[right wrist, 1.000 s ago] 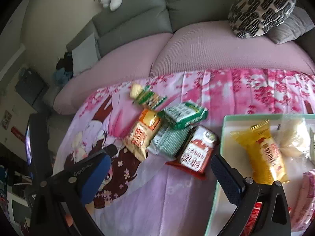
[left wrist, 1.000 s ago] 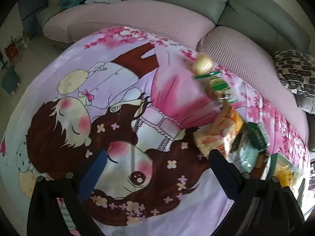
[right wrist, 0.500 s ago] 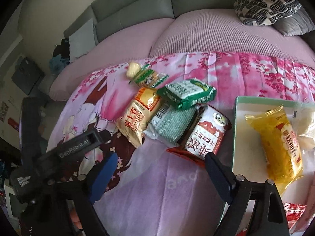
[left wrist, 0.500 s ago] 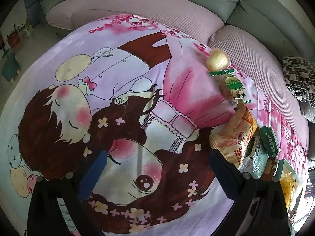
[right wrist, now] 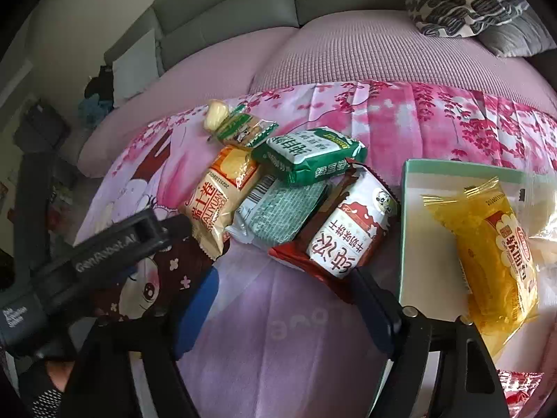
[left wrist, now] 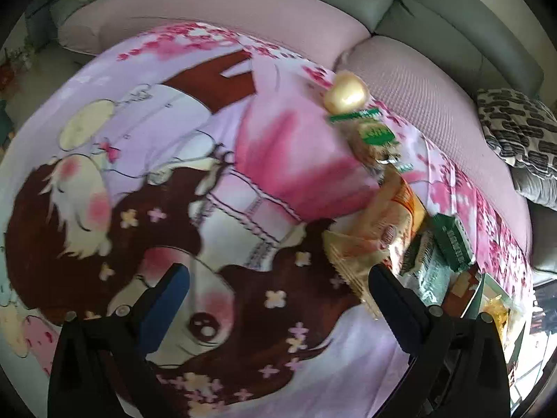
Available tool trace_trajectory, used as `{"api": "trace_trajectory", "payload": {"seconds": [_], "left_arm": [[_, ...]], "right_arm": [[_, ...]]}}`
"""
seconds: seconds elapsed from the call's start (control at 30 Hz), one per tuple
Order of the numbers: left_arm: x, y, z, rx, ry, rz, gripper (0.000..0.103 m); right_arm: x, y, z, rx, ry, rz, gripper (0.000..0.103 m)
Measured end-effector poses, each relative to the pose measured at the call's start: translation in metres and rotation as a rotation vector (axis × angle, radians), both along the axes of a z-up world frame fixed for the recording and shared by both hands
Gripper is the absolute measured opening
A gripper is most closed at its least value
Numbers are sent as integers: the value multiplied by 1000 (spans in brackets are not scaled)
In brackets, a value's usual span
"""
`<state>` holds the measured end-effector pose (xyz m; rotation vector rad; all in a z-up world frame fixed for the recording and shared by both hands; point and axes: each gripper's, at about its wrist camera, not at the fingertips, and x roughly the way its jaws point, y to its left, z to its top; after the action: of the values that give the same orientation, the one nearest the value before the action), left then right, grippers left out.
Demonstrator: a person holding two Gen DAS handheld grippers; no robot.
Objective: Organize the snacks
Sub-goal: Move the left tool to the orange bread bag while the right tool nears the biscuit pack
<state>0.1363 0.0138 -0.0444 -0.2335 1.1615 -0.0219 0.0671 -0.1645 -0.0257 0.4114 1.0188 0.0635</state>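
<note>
Both my grippers wide open, holding nothing: left gripper [left wrist: 278, 285] over the blanket [left wrist: 271, 160], right gripper [right wrist: 283, 284] w/ red-white snack pack [right wrist: 348, 233] at 1 o'clock

We read "HAIYUAN" on the orange snack packet [right wrist: 217, 205] at ten o'clock, blurred "GenRobot.AI" on the left tool [right wrist: 104, 254] at eight o'clock, Chinese characters on the red-and-white packet [right wrist: 348, 233] at centre.

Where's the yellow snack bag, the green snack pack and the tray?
yellow snack bag [right wrist: 487, 247], right wrist view, middle of wrapper
green snack pack [right wrist: 310, 155], right wrist view, top face
tray [right wrist: 405, 209], right wrist view, left rim
</note>
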Motion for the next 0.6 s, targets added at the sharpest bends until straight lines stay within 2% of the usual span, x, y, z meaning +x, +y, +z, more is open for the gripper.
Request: {"api": "trace_trajectory", "payload": {"seconds": [0.13,0.27,0.43,0.6], "left_arm": [[1,-6,-5,-3,7,-29,102],[2,-3,-9,-25,21,-30,102],[6,-3,-10,-15,16,-31,102],[10,-10,5,-7,-16,-80,102]], "right_arm": [[-1,-3,-2,-14,11,-16,61],[-2,-12,-4,33,9,-33,59],[-2,-13,-4,44,10,-32,58],[-4,-16,-4,72,8,-32,57]]}}
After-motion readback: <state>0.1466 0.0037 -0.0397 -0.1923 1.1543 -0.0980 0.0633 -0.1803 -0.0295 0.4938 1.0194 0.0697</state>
